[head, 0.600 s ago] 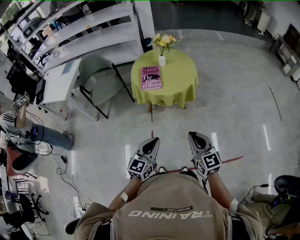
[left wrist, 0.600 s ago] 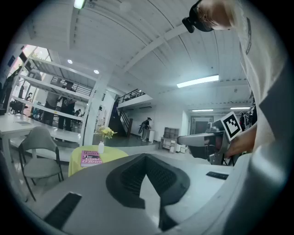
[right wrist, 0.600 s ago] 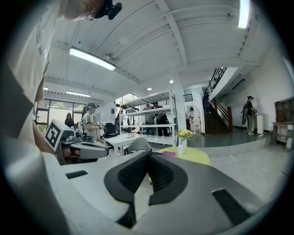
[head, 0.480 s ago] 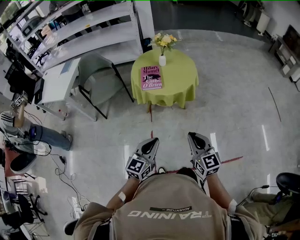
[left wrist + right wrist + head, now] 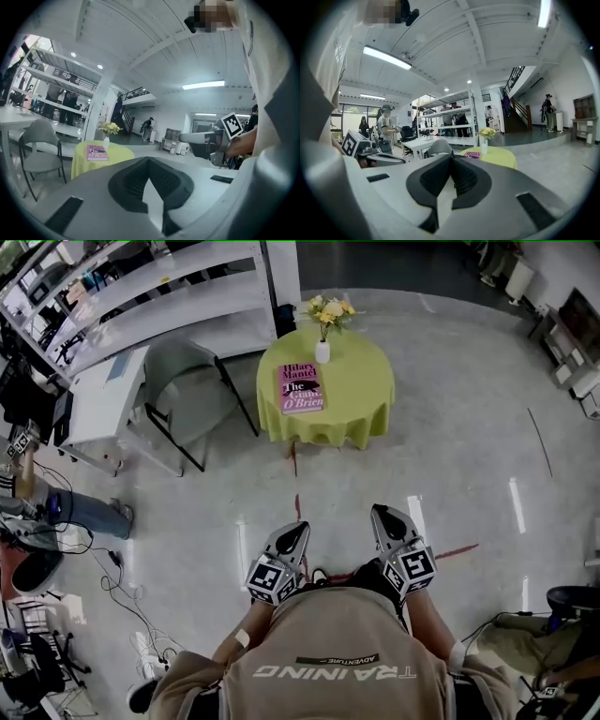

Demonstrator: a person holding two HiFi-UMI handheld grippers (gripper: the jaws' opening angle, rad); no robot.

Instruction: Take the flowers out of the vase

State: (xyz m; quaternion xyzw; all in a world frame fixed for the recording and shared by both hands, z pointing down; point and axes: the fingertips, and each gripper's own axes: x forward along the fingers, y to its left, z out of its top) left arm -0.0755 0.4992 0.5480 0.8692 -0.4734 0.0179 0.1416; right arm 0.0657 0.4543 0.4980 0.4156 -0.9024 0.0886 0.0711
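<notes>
Yellow flowers (image 5: pixel 328 309) stand in a small white vase (image 5: pixel 322 352) at the far edge of a round table with a yellow-green cloth (image 5: pixel 361 390). A pink book (image 5: pixel 302 388) lies on the cloth in front of the vase. My left gripper (image 5: pixel 298 529) and right gripper (image 5: pixel 382 514) are held side by side over the floor, well short of the table, both shut and empty. In the left gripper view the flowers (image 5: pixel 110 127) are small and far beyond the shut jaws. In the right gripper view the vase (image 5: pixel 484 148) is just as distant.
A grey chair (image 5: pixel 192 395) stands left of the table, beside a white desk (image 5: pixel 103 409) and long white shelving (image 5: pixel 141 287). Cables (image 5: pixel 131 592) trail on the floor at the left. A person (image 5: pixel 56 507) sits at the left edge. Red tape (image 5: pixel 450 552) marks the floor.
The head view has shifted: table and vase now sit slightly higher and further left. Both grippers stay shut, side by side, a little lower in the view.
</notes>
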